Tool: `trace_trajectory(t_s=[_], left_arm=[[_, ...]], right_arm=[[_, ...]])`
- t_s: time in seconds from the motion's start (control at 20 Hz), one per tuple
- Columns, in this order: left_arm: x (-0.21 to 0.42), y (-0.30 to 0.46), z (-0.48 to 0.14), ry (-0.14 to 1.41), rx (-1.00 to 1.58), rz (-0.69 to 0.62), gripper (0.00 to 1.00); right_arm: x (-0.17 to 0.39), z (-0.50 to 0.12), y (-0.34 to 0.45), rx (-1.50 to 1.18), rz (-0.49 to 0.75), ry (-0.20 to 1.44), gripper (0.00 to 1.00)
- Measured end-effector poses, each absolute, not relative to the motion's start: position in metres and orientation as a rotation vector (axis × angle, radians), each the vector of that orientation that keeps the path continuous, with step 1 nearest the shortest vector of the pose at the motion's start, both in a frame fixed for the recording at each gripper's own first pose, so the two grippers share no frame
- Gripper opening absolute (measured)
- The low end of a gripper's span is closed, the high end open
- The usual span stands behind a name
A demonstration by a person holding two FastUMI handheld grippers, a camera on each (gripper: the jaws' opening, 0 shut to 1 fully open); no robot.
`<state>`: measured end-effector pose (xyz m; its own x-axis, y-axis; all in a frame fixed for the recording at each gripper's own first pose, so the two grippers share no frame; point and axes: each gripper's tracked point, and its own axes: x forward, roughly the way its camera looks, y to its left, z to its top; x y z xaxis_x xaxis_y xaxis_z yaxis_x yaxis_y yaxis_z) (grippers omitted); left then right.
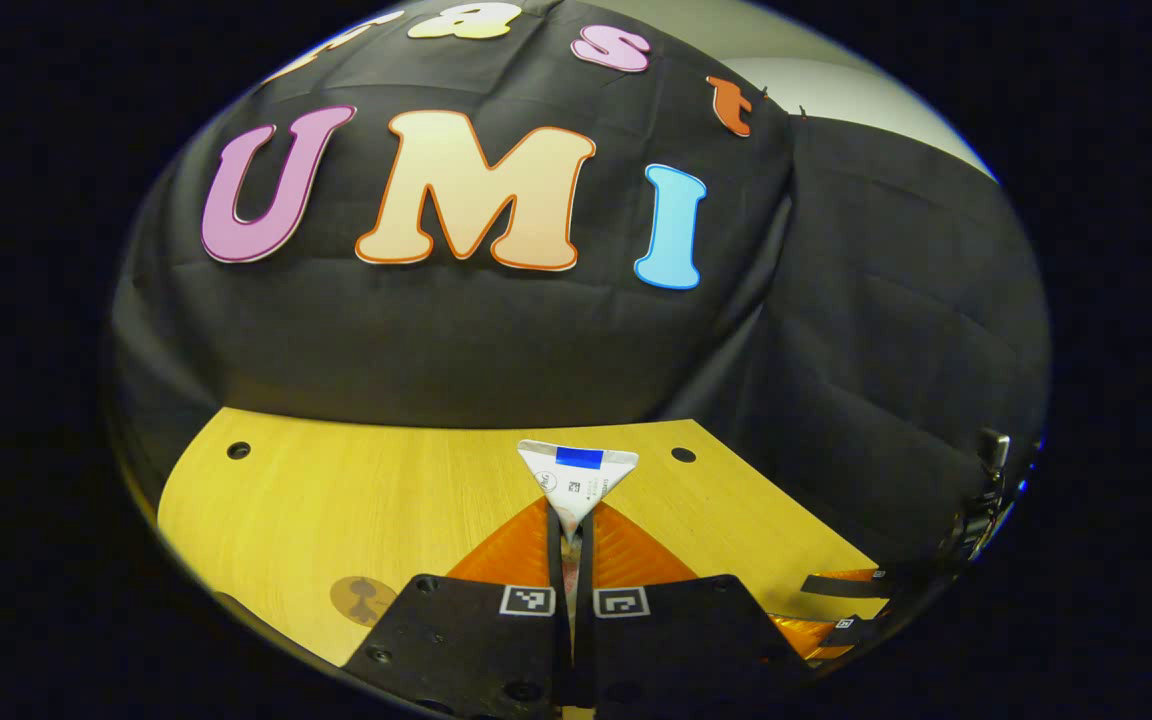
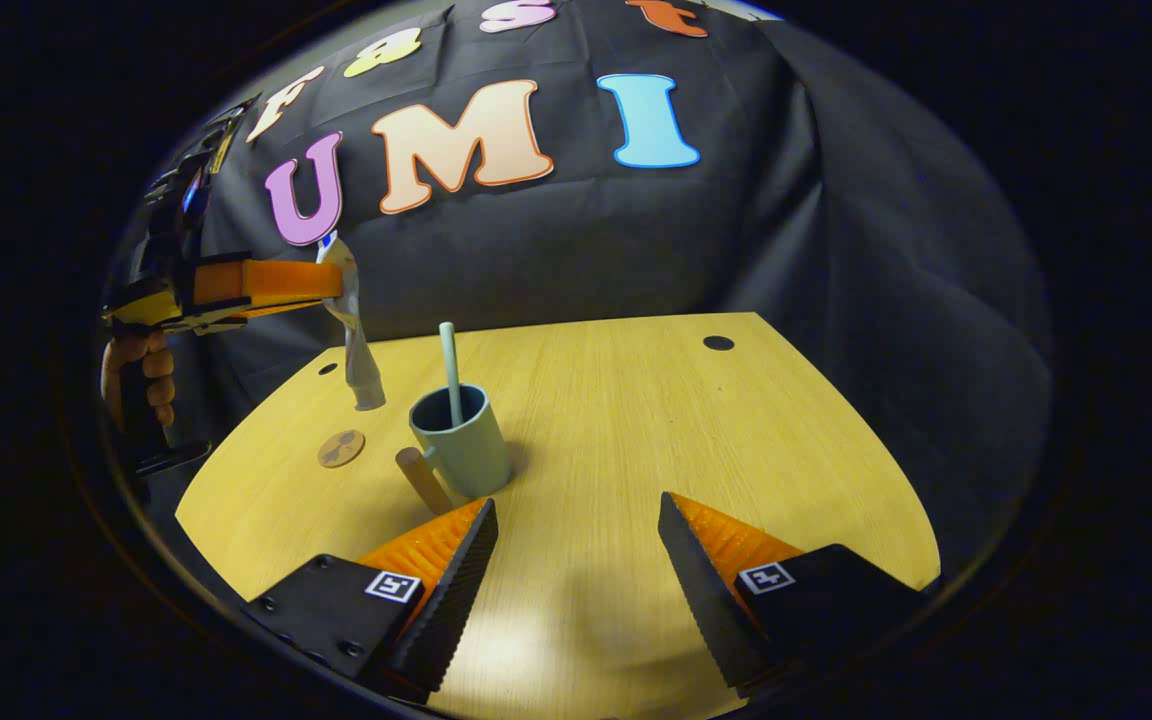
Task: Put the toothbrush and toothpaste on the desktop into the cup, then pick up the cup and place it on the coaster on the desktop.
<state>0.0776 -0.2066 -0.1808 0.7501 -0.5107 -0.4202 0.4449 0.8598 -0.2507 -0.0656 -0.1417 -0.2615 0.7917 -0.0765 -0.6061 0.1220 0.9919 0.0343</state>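
The toothbrush (image 2: 450, 368) already stands in the cup (image 2: 463, 443), so step 1 is half done; the paste is the job in hand. The left gripper (image 1: 570, 520) is pinched tight on the crimped end of the tube (image 1: 576, 475). In the right gripper view that gripper (image 2: 331, 285) holds the tube (image 2: 354, 340) in the air, hanging cap-down, up and to the left of the cup and not yet over its mouth. A hand (image 2: 139, 378) grips its handle.

The right gripper (image 2: 576, 530) is spread wide and holds nothing, low over the desk (image 2: 716, 440), on the near side of the cup.

The coaster (image 2: 341, 448) lies flat on the desk, left of the cup, near its wooden handle (image 2: 422, 478).

Next, I judge, the tube must travel right until its cap is above the cup's opening, then go down beside the brush before release. After that, the cup goes onto the coaster.

The tube carries small print and a blue patch, too small to read. The square marks on the grippers are coded patterns, not words.
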Motion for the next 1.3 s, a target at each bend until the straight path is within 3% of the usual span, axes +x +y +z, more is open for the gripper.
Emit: trace_trajectory(t_s=[0.8,0.95,1.0,1.05,1.1,1.15,1.2,1.3], left_arm=[[0.073,-0.247,-0.265,0.627,-0.151,-0.474,0.00],[0.073,-0.246,-0.270,0.631,-0.153,-0.449,0.05],[0.068,-0.244,-0.274,0.665,-0.150,-0.439,0.08],[0.065,-0.239,-0.282,0.674,-0.141,-0.415,0.29],[0.064,-0.232,-0.282,0.671,-0.132,-0.390,0.35],[0.064,-0.228,-0.281,0.664,-0.127,-0.373,0.51],[0.062,-0.226,-0.278,0.656,-0.122,-0.363,0.53],[0.059,-0.218,-0.269,0.624,-0.111,-0.344,0.70]], right_arm=[[-0.079,-0.265,-0.166,0.077,-0.130,0.678,0.96],[-0.074,-0.266,-0.167,0.079,-0.112,0.682,0.96],[-0.073,-0.266,-0.168,0.080,-0.104,0.682,0.99],[-0.070,-0.266,-0.168,0.079,-0.093,0.682,0.96],[-0.069,-0.265,-0.167,0.078,-0.081,0.682,0.96],[-0.066,-0.265,-0.167,0.077,-0.069,0.682,0.99],[-0.064,-0.265,-0.165,0.078,-0.054,0.682,0.99],[-0.059,-0.264,-0.161,0.082,-0.018,0.682,0.99]])
